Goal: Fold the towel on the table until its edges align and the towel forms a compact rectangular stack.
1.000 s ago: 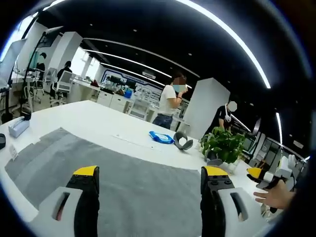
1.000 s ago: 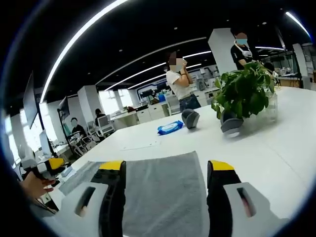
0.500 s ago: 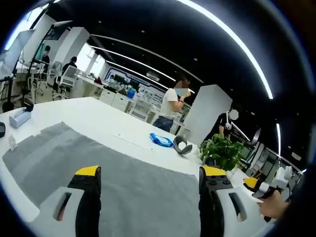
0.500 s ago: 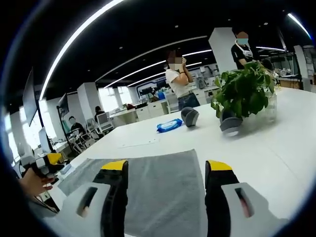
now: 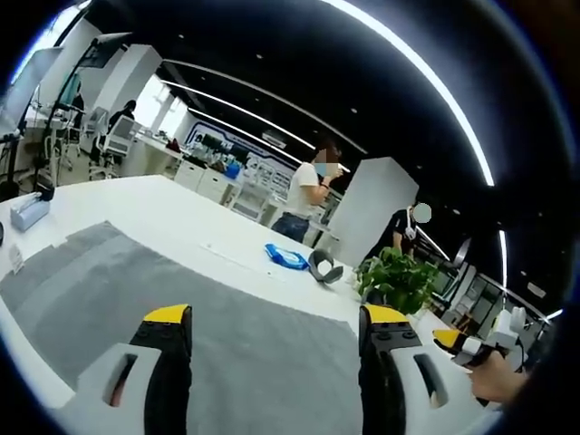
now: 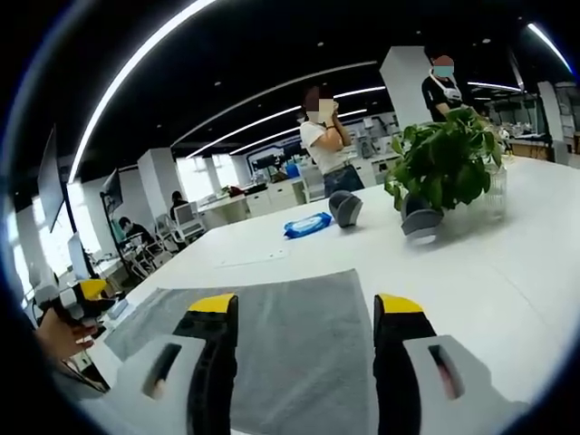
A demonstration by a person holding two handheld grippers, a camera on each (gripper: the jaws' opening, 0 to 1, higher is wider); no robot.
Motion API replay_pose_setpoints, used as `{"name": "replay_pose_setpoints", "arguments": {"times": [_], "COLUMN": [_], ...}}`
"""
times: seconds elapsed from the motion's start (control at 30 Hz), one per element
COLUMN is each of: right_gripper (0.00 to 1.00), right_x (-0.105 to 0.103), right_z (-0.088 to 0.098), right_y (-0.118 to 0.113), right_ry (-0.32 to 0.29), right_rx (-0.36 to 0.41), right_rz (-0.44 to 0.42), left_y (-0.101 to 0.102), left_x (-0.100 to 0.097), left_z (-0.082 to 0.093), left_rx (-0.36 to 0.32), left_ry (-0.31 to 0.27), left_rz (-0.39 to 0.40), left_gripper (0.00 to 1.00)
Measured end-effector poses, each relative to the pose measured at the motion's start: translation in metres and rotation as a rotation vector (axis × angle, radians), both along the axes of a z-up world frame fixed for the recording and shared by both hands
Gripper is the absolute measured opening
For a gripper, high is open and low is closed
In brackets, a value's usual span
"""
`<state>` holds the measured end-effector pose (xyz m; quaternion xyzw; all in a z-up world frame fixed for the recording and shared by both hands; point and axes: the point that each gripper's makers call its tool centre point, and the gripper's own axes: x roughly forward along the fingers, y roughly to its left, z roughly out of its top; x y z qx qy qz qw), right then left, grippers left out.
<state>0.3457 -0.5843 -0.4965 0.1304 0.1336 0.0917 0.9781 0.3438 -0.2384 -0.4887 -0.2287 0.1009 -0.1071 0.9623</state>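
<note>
A grey towel (image 5: 181, 299) lies spread flat on the white table (image 5: 172, 213); in the right gripper view the same towel (image 6: 299, 317) runs off to the left. My left gripper (image 5: 272, 322) hovers open above the towel's near part, nothing between its yellow-tipped jaws. Over the towel's right end my right gripper (image 6: 304, 308) is open and empty too. At the far right of the left gripper view the right gripper (image 5: 471, 349) shows in a hand. The left gripper (image 6: 77, 299) shows at the left of the right gripper view.
A potted plant (image 6: 444, 168), a grey rounded object (image 6: 344, 208) and a blue packet (image 6: 306, 224) stand beyond the towel. A small box (image 5: 27, 210) lies at the table's left end. Two people (image 5: 306, 190) stand behind the table; desks and chairs fill the background.
Both views have shifted slightly with the hands, the left gripper view panning right. The towel lies as before and both grippers stay open.
</note>
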Motion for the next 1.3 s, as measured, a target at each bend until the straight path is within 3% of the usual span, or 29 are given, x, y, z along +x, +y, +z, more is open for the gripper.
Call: {"name": "replay_pose_setpoints", "arguments": {"times": [0.27, 0.87, 1.0, 1.03, 1.07, 1.13, 1.23, 1.3], "right_gripper": [0.58, 0.57, 0.56, 0.56, 0.56, 0.52, 0.43, 0.38], "right_x": [-0.002, -0.001, 0.001, 0.002, 0.005, 0.012, 0.023, 0.033], "right_z": [-0.002, 0.000, -0.008, -0.009, -0.008, -0.006, -0.001, -0.007], "right_y": [-0.004, -0.005, -0.007, -0.008, -0.010, -0.009, -0.007, -0.012], "right_ry": [0.009, 0.005, 0.038, 0.042, 0.041, 0.055, 0.052, 0.069], "right_rx": [0.007, 0.014, 0.010, -0.001, -0.075, -0.131, -0.087, -0.085], "right_rz": [-0.011, -0.022, -0.029, -0.031, -0.019, -0.012, -0.015, -0.036], "left_y": [-0.002, 0.005, 0.005, 0.005, 0.005, 0.004, 0.003, 0.000], "left_x": [0.001, 0.003, 0.003, 0.003, 0.003, 0.003, 0.003, 0.002], "left_z": [-0.002, -0.004, -0.006, -0.007, -0.008, -0.009, -0.010, -0.011], "left_rx": [-0.015, 0.012, 0.012, 0.016, 0.022, 0.026, 0.037, 0.038], "left_ry": [0.013, 0.020, 0.027, 0.029, 0.033, 0.039, 0.043, 0.047], "left_rz": [-0.008, 0.019, 0.020, 0.020, 0.020, 0.017, 0.009, -0.003], "left_gripper": [0.74, 0.78, 0.78, 0.78, 0.78, 0.77, 0.75, 0.74]}}
